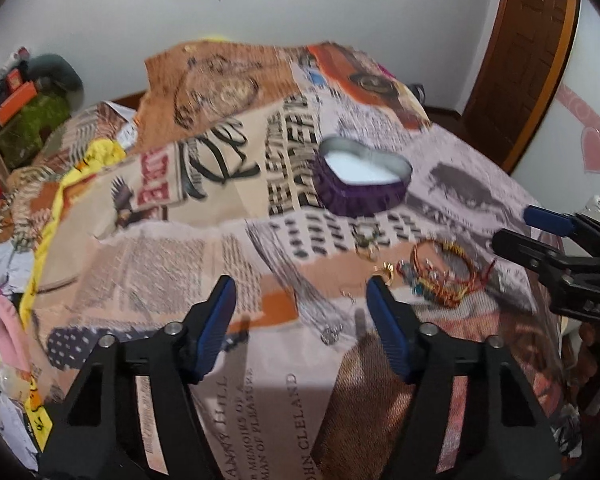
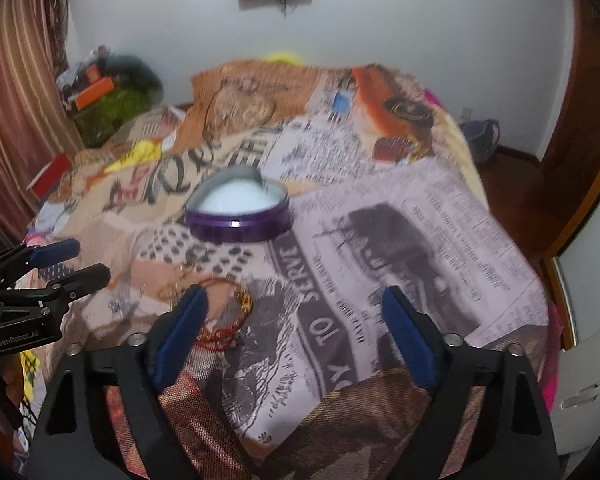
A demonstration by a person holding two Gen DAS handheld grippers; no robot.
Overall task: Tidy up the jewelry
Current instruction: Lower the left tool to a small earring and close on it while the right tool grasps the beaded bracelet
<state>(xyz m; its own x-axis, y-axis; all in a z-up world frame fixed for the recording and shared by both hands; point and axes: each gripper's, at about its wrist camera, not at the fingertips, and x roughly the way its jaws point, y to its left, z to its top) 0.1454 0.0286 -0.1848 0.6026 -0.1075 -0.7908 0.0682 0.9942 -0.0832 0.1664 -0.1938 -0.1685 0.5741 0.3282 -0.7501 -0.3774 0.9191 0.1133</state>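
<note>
A purple heart-shaped box (image 1: 362, 178) with a white inside stands open on the printed bedspread; it also shows in the right wrist view (image 2: 238, 216). A pile of jewelry lies in front of it: red and gold bangles (image 1: 446, 270), a gold ring (image 1: 384, 270), a small dark piece (image 1: 366, 240) and a silver chain (image 1: 330, 334). The bangles (image 2: 224, 312) also show in the right wrist view. My left gripper (image 1: 300, 320) is open and empty, just left of the pile. My right gripper (image 2: 294, 332) is open and empty, its left finger over the bangles.
A newspaper-print spread (image 2: 400, 240) covers the bed. Clutter and a green bag (image 1: 32, 120) sit at the far left by the wall. A curtain (image 2: 16, 120) hangs at left and a wooden door (image 1: 528, 60) stands at right.
</note>
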